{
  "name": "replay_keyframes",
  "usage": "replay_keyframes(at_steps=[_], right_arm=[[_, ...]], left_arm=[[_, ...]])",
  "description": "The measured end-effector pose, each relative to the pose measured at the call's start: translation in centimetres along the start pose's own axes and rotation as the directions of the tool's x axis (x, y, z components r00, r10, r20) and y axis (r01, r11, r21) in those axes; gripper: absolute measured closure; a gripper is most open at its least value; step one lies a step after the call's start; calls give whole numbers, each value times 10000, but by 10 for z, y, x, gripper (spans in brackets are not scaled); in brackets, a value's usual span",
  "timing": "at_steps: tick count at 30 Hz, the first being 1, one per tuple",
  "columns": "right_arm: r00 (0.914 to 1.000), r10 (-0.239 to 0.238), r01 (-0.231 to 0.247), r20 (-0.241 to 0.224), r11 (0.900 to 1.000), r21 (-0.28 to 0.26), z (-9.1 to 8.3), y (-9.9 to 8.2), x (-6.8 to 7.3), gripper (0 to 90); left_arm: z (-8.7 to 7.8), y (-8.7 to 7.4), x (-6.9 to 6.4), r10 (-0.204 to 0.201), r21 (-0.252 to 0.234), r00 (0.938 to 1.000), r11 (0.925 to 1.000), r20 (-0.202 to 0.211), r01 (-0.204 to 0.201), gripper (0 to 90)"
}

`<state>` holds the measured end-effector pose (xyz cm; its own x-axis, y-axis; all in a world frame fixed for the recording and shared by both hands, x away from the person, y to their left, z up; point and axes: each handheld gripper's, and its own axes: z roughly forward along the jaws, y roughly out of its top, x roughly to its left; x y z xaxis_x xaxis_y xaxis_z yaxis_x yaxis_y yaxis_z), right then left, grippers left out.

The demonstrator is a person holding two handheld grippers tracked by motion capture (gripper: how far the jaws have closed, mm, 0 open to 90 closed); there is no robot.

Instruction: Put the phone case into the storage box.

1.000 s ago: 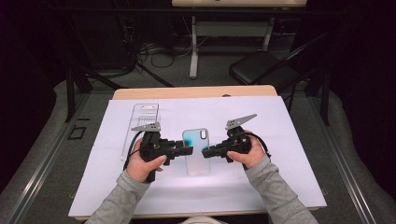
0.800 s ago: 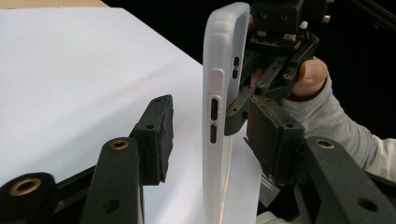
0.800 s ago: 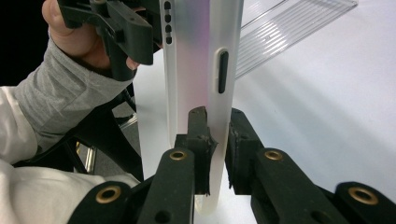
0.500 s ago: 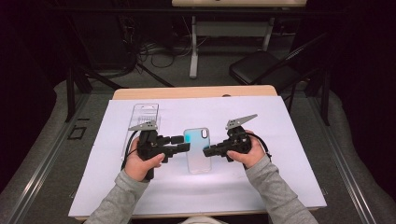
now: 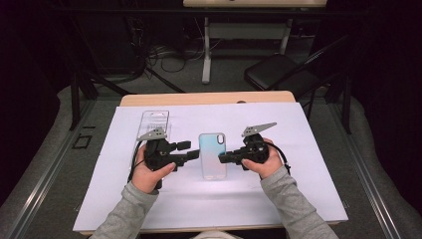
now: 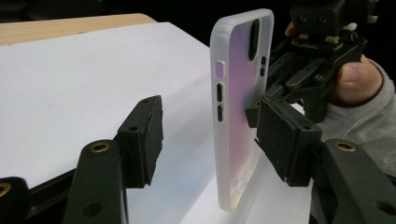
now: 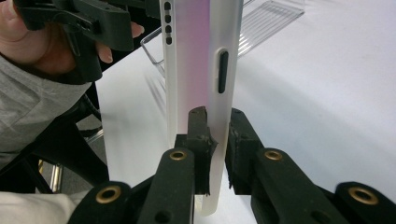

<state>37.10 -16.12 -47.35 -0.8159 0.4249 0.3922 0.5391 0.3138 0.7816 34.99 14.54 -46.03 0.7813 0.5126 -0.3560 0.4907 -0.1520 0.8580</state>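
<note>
A translucent phone case (image 5: pixel 213 155) with a pink-blue sheen hangs between my two grippers over the white sheet. My right gripper (image 5: pixel 223 159) is shut on the case's right edge, and in the right gripper view its pads (image 7: pixel 201 126) pinch the rim of the case (image 7: pixel 201 56). My left gripper (image 5: pixel 189 151) is open at the case's left edge, and its jaws have just been opening. In the left gripper view the case (image 6: pixel 238 93) stands between the spread jaws of my left gripper (image 6: pixel 212 123). The left pad (image 6: pixel 149 121) is well clear of it.
A clear plastic packaging tray (image 5: pixel 154 122) lies on the white sheet (image 5: pixel 308 149) behind the left hand, also seen as the tray (image 7: pixel 271 18). The wooden table edge (image 5: pixel 209 98) runs along the back. A dark chair (image 5: pixel 278 74) stands beyond the table.
The left gripper's jaws have spread apart at the case's left edge. Both hands and the case have kept their place.
</note>
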Motion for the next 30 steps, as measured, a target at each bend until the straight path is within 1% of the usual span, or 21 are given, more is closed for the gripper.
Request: replay_keyframes(at_steps=[3, 5, 11, 17, 19, 25, 27, 29, 30], right_arm=[[9998, 39, -38, 173, 10000, -73, 0, -1, -1, 819], [9995, 49, -44, 320, 9999, -155, 0, -1, -1, 819], [9979, -9, 26, 641, 9996, -264, 0, -1, -1, 819], [9968, -36, 57, 801, 9997, -258, 1, -2, -1, 819], [9962, -30, 53, 870, 9997, -258, 1, -2, 0, 819], [9936, -6, 51, 1129, 9992, -400, 1, -3, -1, 818], [9932, 49, 4, 1163, 9990, -456, 1, -3, -1, 819], [9922, 10, 46, 1245, 9990, -448, 2, -4, 0, 818], [9910, -88, 151, 1332, 9988, -461, 3, -4, 1, 819]], left_arm=[[0, 0, 1, 5, -20, 10000, 10000, -55, -5, 402], [0, 0, 1, -47, -69, 9998, 10000, -169, 45, 399], [-2, 0, 2, 28, -158, 9984, 9999, -573, -38, 398], [-4, 0, 3, 75, -231, 9958, 9997, -914, -97, 396], [-4, 0, 3, 85, -250, 9953, 9996, -960, -109, 393], [-5, 0, 2, 244, -262, 9901, 9993, -1380, -283, 393], [-5, 0, 2, 277, -238, 9895, 9992, -1421, -313, 393], [-5, 0, 1, 329, -224, 9877, 9991, -1529, -367, 394], [-5, 0, 1, 382, -208, 9866, 9989, -1585, -420, 394]])
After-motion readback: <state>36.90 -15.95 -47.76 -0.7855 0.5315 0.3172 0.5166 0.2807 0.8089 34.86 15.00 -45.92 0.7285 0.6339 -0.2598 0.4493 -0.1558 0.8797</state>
